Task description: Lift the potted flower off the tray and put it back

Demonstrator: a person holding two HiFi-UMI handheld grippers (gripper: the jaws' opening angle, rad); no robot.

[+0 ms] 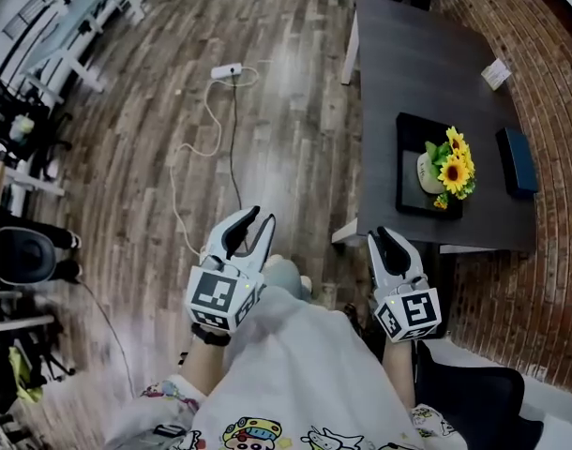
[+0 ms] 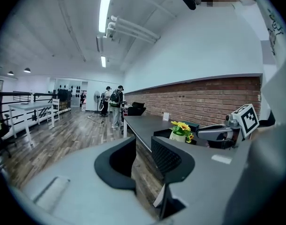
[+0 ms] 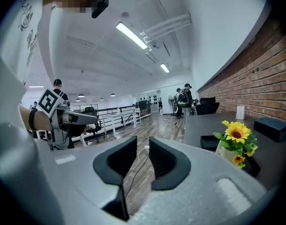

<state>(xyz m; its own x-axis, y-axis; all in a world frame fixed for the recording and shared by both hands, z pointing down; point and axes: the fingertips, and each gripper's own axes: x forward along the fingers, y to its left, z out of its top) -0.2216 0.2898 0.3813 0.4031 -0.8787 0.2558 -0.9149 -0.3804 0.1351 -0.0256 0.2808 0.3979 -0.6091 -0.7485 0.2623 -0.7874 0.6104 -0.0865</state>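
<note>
Two tongs, neither yet near the job: the left tongs (image 1: pixel 258 221) and right tongs (image 1: pixel 386 242) hang close to the person's body over the wood floor (image 1: pixel 295 82). Each has its jaws set narrow, with a slim gap and nothing in it. The flower (image 1: pixel 452 167), in its pale pot (image 1: pixel 427 172), stands on the black tray (image 1: pixel 415 131) on the dark surface (image 1: pixel 427 64), well apart from both.

The first risk, as I judge it, is that gap. Jaws this narrow would butt against the round pot and shove it across the tray instead of closing round it, so they need widening before the reach.

The second is aim. In the head view the blooms spread to the right of the pot, so a grip taken high would catch stems or petals, and the pot could tip or drop. A rounded pot may also slip if taken off-centre.

A dark box (image 1: pixel 516 160) lies near the tray's right side and could be knocked by the right tongs. A cable (image 1: pixel 211 129) trails on the floor and could snag a foot.
</note>
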